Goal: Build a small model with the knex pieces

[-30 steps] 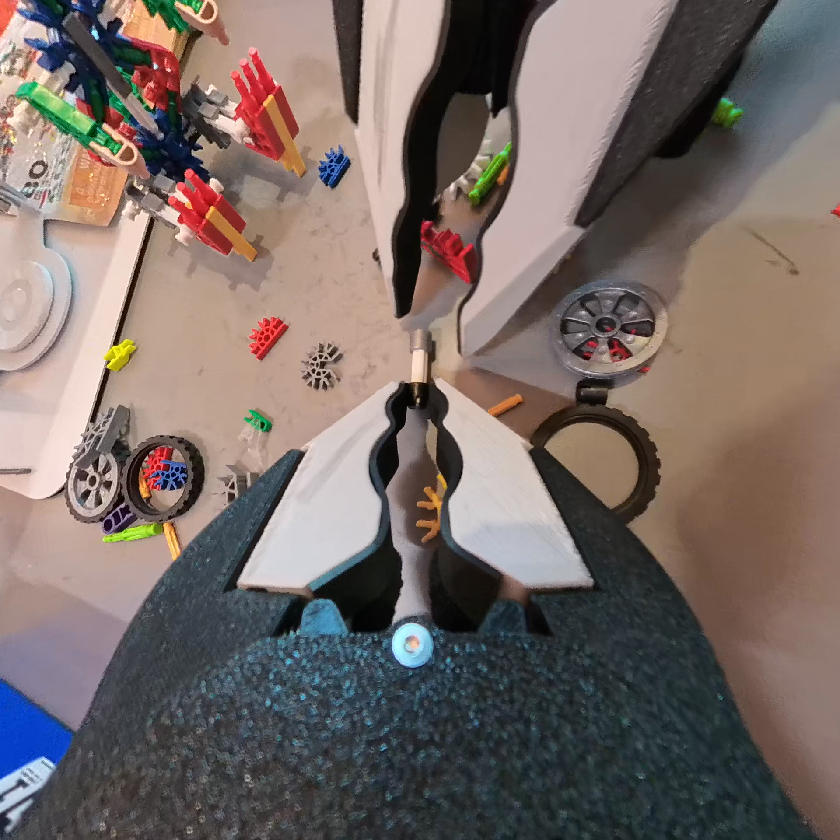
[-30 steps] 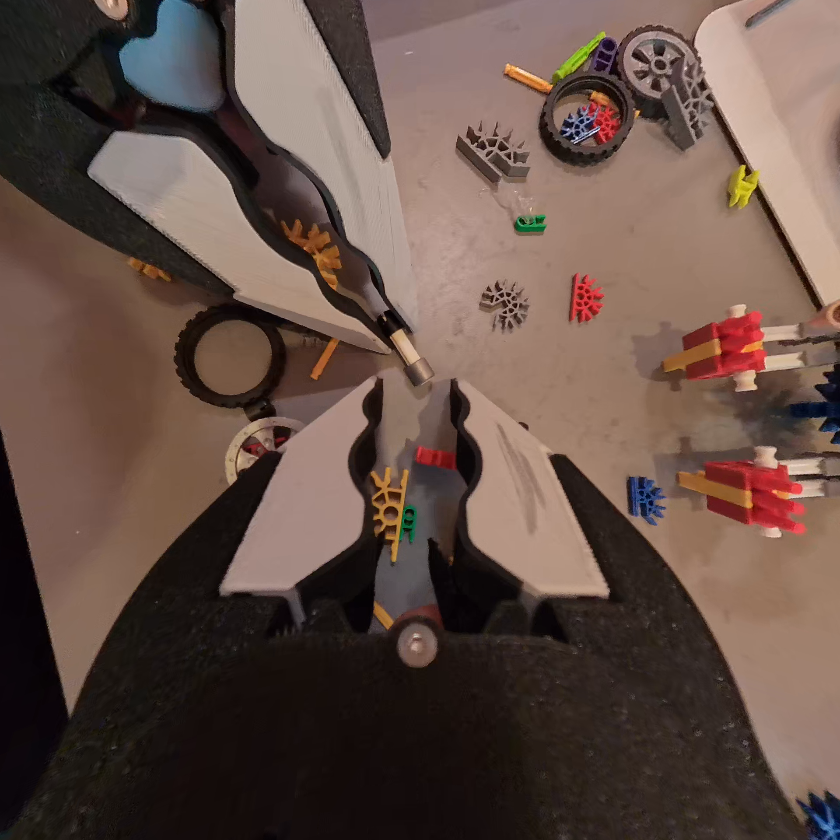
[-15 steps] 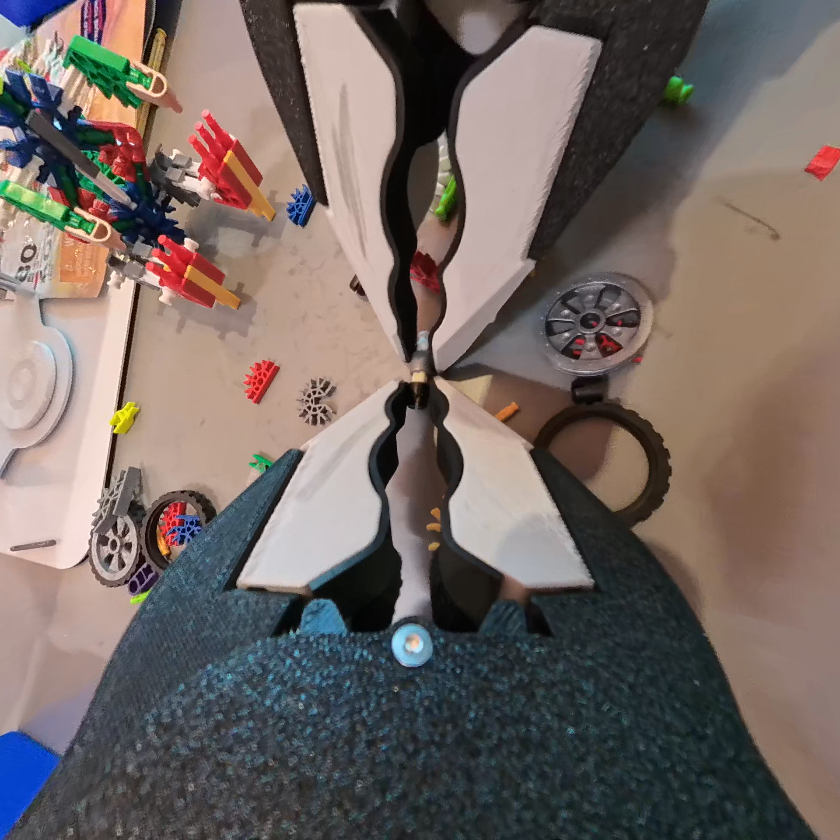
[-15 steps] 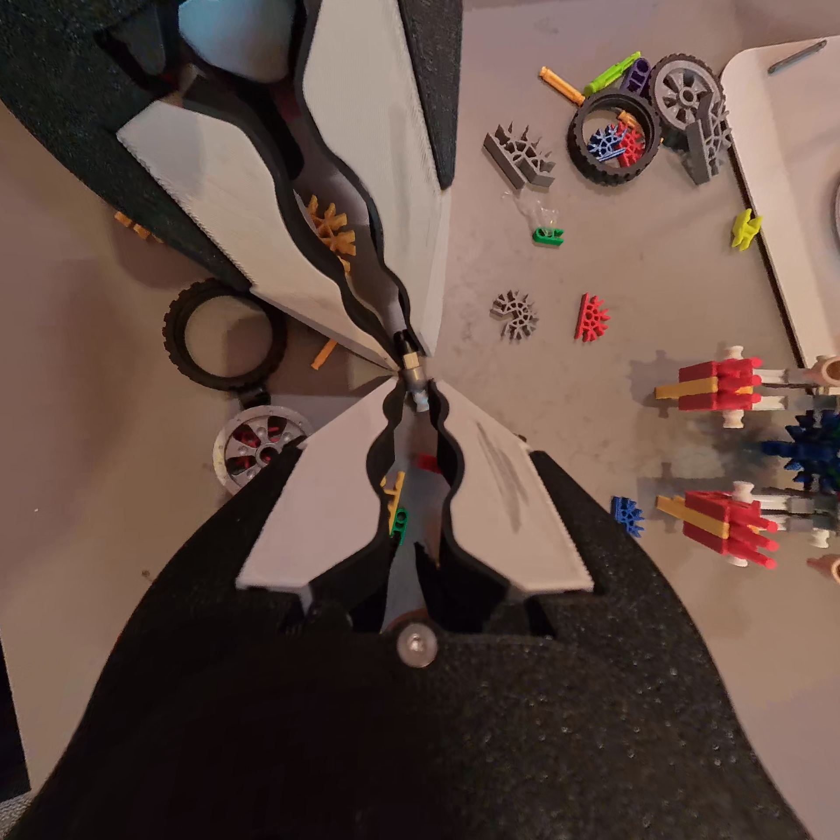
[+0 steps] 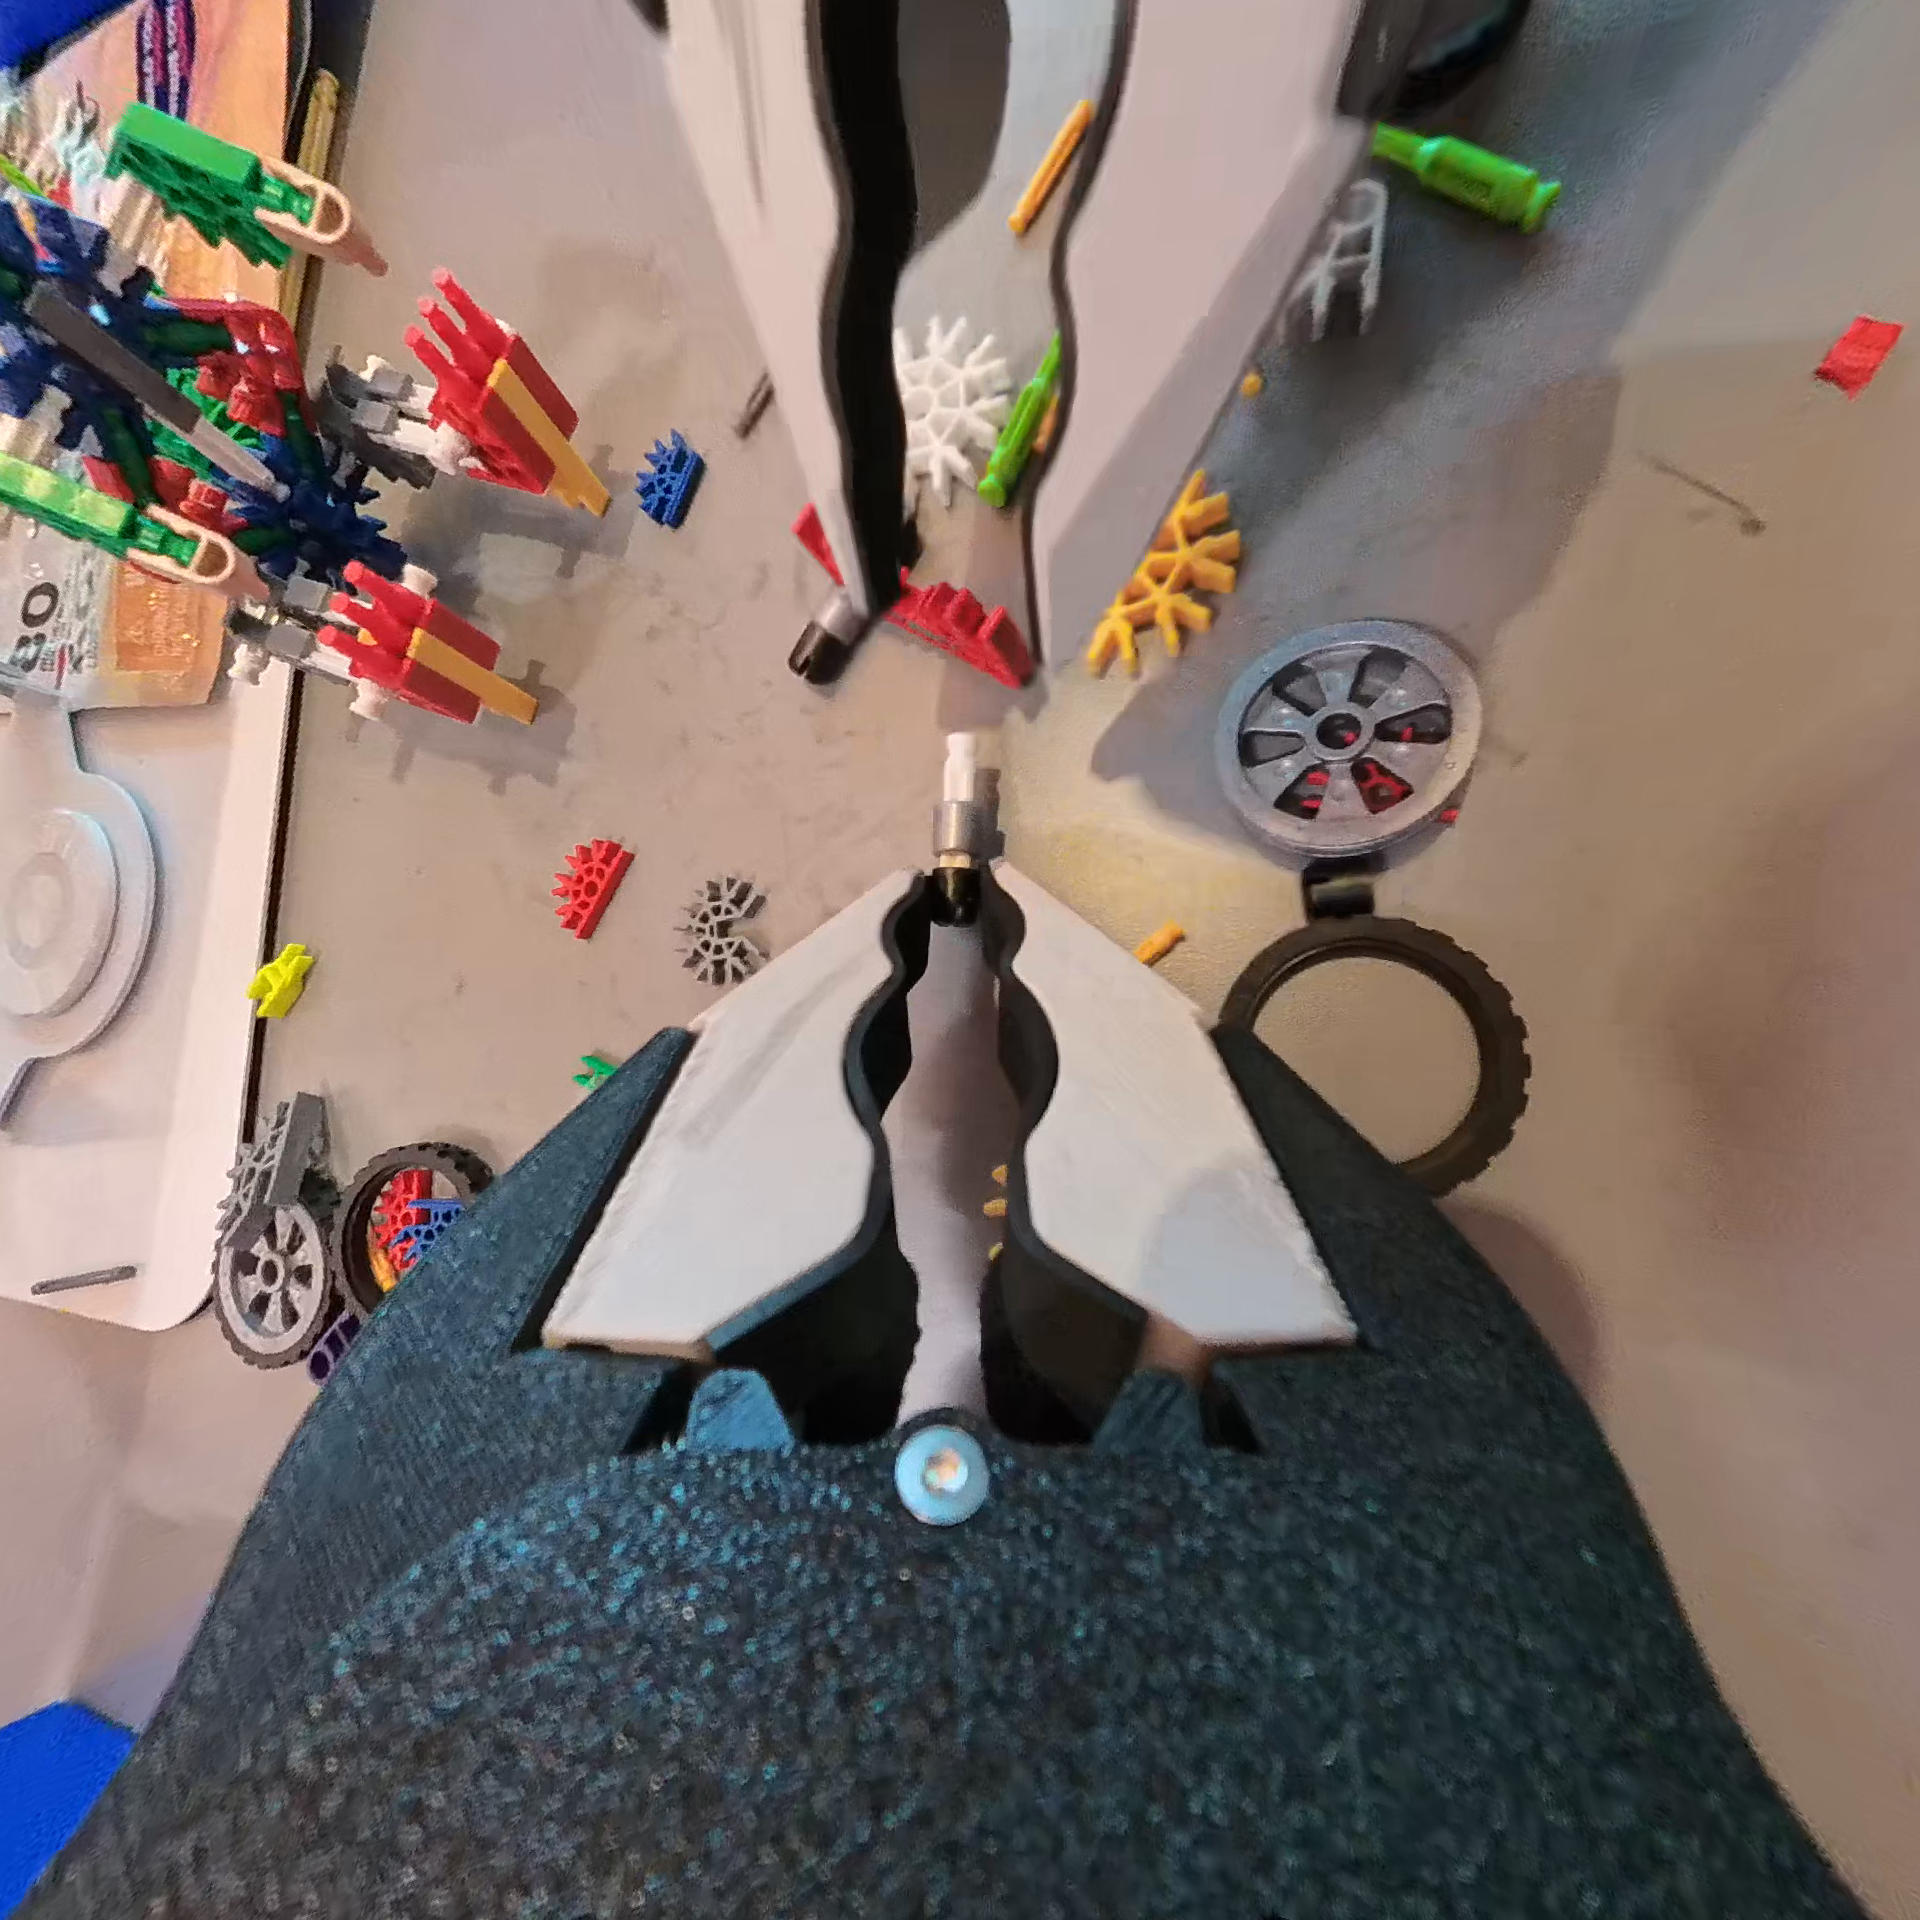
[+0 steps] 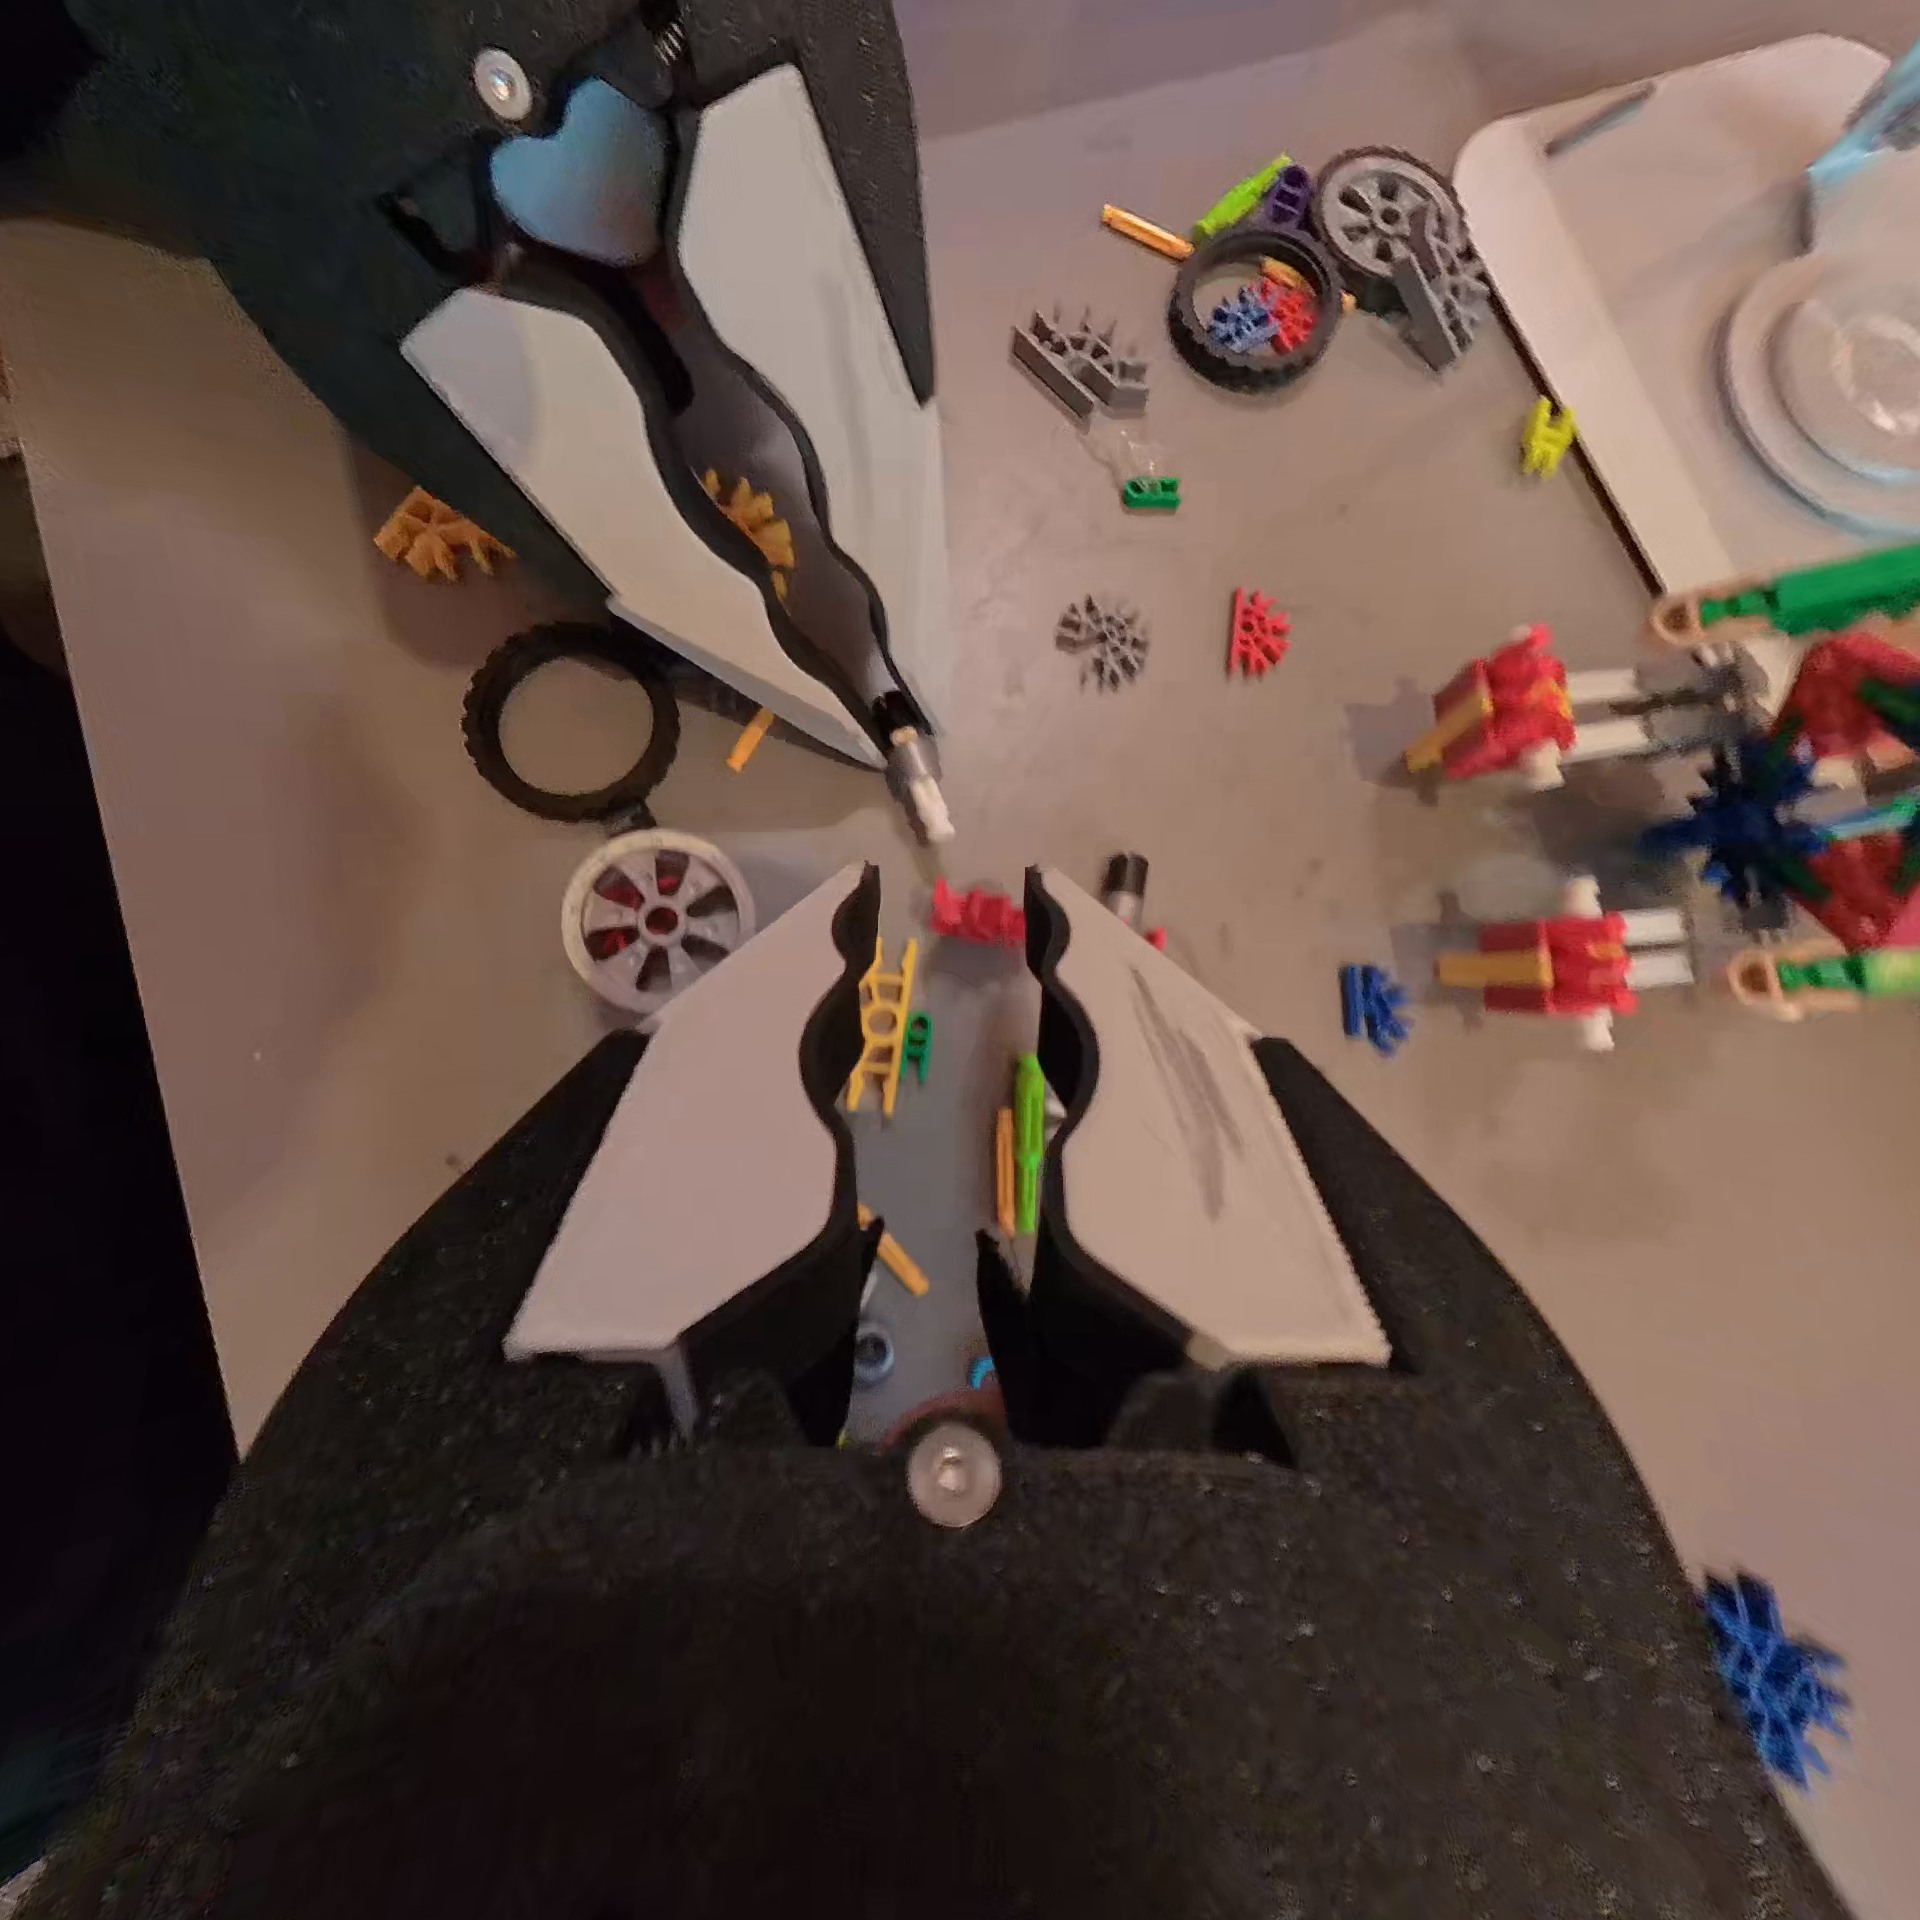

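Left wrist view: one thing carries print, a cardboard sheet (image 5: 135, 634) lying by the tabletop's left edge, partly covered by a toy model of red, blue and green construction pieces (image 5: 208, 416). Its near end has a white panel with a few large dark characters, cut off by the picture's edge, and beside that an orange panel with fine pale lettering, too blurred to read. Its far end, at the picture's top left corner, shows striped purple and blue printing with no clear letters. Right wrist view: nothing readable; the sheet is out of the picture there.
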A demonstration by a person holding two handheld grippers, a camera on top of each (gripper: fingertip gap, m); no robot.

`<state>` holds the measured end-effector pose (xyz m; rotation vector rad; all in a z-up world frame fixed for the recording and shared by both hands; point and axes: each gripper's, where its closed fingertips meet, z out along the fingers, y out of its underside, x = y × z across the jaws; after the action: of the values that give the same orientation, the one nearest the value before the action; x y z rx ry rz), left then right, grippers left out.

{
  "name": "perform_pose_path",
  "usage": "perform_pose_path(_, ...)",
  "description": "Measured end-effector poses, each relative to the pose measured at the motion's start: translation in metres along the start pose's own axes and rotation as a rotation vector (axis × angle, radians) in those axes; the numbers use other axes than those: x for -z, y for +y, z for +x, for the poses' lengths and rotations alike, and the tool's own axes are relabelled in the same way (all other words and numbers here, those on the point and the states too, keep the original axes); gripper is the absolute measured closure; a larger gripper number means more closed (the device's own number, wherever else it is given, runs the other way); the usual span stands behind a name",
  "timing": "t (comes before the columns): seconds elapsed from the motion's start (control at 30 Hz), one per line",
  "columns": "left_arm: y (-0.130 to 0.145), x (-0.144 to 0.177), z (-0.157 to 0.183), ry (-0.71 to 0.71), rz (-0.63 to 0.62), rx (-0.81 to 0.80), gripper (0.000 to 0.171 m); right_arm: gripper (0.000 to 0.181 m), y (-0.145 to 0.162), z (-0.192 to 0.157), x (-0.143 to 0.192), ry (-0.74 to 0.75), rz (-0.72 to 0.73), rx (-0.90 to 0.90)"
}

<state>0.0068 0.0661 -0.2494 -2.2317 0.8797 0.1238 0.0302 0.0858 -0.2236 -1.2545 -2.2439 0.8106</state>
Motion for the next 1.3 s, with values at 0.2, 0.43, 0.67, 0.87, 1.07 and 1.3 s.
perform_pose_path(0.2, -0.002, -0.004, -0.003, 0.013, -0.023, -0.034, 0.165, 0.147, 0.031, 0.006, 0.0, 0.055, -0.103, -0.045)
perform_pose_path(0.43, -0.01, -0.009, 0.003, 0.059, -0.021, -0.061, 0.165, 0.148, 0.026, 0.003, -0.006, 0.026, -0.071, -0.045)
perform_pose_path(0.67, -0.012, -0.011, 0.004, 0.078, -0.023, -0.072, 0.165, 0.15, 0.028, 0.0, -0.003, 0.017, -0.058, -0.032)
perform_pose_path(0.87, -0.016, -0.012, 0.009, 0.106, -0.009, -0.087, 0.165, 0.15, 0.029, 0.0, -0.003, 0.004, -0.049, -0.042)
perform_pose_path(1.07, -0.021, -0.015, 0.01, 0.114, -0.008, -0.093, 0.165, 0.151, 0.028, -0.003, -0.004, -0.017, -0.037, -0.042)
perform_pose_path(1.3, -0.022, -0.016, 0.01, 0.097, -0.02, -0.075, 0.165, 0.151, 0.033, -0.003, 0.001, -0.016, -0.032, -0.069)
